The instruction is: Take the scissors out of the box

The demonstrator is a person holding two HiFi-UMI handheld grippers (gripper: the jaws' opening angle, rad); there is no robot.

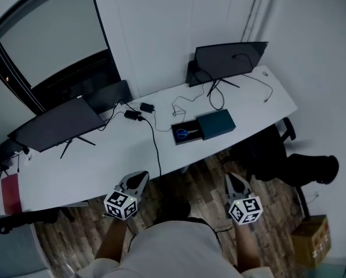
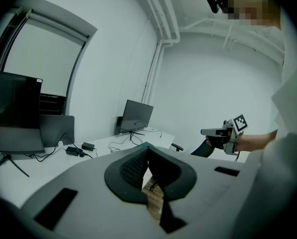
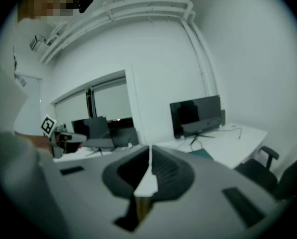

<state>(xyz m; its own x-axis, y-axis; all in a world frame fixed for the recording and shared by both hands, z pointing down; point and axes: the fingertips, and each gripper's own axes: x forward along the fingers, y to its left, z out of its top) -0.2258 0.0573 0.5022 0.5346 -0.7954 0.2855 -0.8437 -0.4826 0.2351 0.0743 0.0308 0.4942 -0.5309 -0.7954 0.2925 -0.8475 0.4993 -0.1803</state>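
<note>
Markings: black-and-white square patterns on the marker cube (image 1: 120, 204) of the left hand-held gripper (image 1: 140, 178) and on the matching cube of the right hand-held gripper (image 1: 233, 179); these are patterns, not letters.
Scissors (image 1: 182, 134): lying flat inside the open box (image 1: 196, 131), at its left end, on the far side of the white surface (image 1: 103, 161).
Look of scissors: blue handle loops; the blades are too small to make out.
Box: shallow dark tray, with its teal lid (image 1: 217, 123) touching its right end.
Left hand-held gripper: jaws together, nothing between them; held over the wooden floor (image 1: 201, 181) just near of the surface's edge, pointing far.
Right hand-held gripper: jaws together, nothing between them; also over the floor, right of the left one.
Relation: the scissors lie well apart from both, farther in; the box sits between the two hand-held grippers in left-right terms, closer to the right one's line.
Surroundings: a dark monitor (image 1: 230, 57) stands far right of the box, another monitor (image 1: 57, 123) sits at the left, a black cable (image 1: 155, 141) runs across the surface to its near edge, and a cardboard box (image 1: 309, 239) rests on the floor at the right.
</note>
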